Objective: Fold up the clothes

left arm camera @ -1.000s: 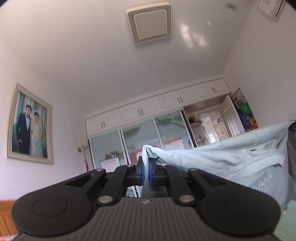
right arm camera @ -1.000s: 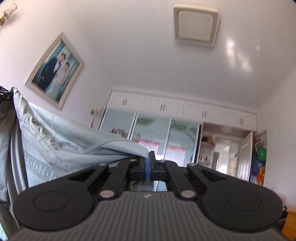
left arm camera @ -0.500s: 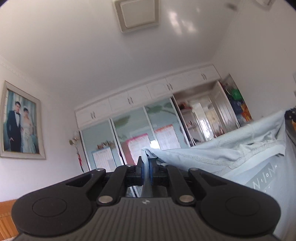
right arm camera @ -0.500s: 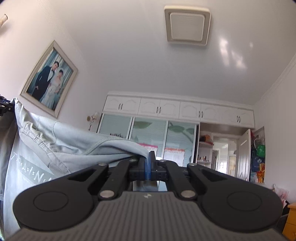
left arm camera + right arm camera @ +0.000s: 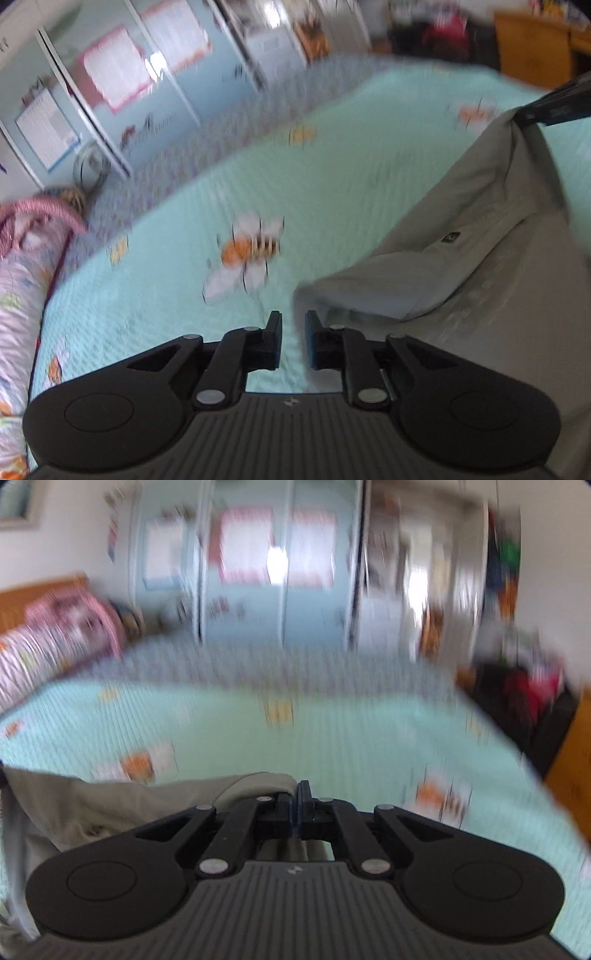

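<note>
Grey garment [image 5: 461,258] laid on bed [image 5: 166,280] at 3 o'clock of left gripper [image 5: 293,345]; jaws opening, nothing between. Right gripper [image 5: 298,812] jaws opening, cloth edge still pinched. Folding judged barely begun.

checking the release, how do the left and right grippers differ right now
The left gripper shows a clear gap with only bedspread behind it; the right gripper looks nearly closed, with the grey garment at its tips. Both jaws are opening, above the same bed.
</note>
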Demonstrator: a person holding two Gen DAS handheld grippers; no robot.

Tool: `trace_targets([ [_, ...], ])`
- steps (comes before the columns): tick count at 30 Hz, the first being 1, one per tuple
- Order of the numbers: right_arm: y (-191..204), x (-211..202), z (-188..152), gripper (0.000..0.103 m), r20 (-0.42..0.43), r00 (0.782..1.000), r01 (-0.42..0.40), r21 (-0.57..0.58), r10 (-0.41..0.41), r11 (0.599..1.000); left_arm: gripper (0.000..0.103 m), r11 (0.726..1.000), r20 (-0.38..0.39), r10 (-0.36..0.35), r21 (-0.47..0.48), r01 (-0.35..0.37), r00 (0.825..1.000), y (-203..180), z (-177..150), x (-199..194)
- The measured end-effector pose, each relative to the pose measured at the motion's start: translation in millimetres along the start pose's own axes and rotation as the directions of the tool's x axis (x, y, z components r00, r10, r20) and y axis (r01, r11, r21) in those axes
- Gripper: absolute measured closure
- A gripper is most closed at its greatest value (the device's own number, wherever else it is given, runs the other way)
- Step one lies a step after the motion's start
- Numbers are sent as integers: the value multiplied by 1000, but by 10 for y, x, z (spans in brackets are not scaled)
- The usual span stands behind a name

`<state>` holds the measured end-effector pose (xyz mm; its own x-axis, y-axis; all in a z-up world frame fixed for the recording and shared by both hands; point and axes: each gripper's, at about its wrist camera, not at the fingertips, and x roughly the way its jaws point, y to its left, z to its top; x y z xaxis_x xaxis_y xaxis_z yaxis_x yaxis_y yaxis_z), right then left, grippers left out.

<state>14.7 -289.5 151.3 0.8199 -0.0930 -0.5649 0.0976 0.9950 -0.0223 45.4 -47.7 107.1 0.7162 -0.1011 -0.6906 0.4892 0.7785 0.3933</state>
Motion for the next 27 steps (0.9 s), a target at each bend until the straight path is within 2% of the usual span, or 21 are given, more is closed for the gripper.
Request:
trace_targets([
  [2,-63,449,-290,93,-153,988,15,22,-12,1000,86,997,-34,61,-39,-62,998,16,-75,247],
  [3,-83,640,-446,93,-218,976,36,25,-29,999,83,995,-29,57,-83,-60,998,100,-101,276],
  [4,-97,713,-578,91,-238,970,55,25,-47,998,71,990,-15,40,-132,-42,999,212,-146,277],
  [5,-134,716,-673,88,-232,972,51,39,-40,998,59,984,-2,27,-177,-27,1000,328,-178,253],
  [6,-172,713,-762,86,-225,974,45,53,-32,998,57,975,16,26,-221,-22,1000,427,-200,247],
  [9,-172,501,-850,86,-129,989,-62,36,66,997,56,957,59,20,-290,-1,998,585,-273,189],
  [11,8,325,-816,86,-71,989,-137,-104,130,985,56,952,106,-8,-303,40,994,536,-304,109],
  [13,256,242,-854,86,-46,987,-160,-317,154,935,56,959,159,-54,-268,95,986,370,-285,30],
  [15,493,274,-982,86,-48,989,-145,-497,140,855,56,977,180,-79,-181,111,981,192,-267,29],
  [17,604,363,-1081,86,-70,989,-145,-594,129,791,55,990,197,-90,-90,109,976,17,-260,25],
  [19,634,444,-1142,86,-87,988,-155,-641,129,751,54,995,213,-93,2,95,973,-144,-261,64],
  [21,657,458,-1166,74,-83,986,-161,-665,142,729,51,992,213,-116,68,104,970,-257,-239,155],
  [22,668,460,-1174,71,-76,986,-160,-675,148,721,51,990,211,-134,80,120,968,-287,-218,208],
  [25,682,439,-1123,66,-44,984,-157,-662,172,732,51,975,192,-207,118,187,959,-368,-156,354],
  [27,705,424,-1066,61,-36,978,-180,-643,205,744,51,967,187,-220,169,189,957,-454,-134,401],
])
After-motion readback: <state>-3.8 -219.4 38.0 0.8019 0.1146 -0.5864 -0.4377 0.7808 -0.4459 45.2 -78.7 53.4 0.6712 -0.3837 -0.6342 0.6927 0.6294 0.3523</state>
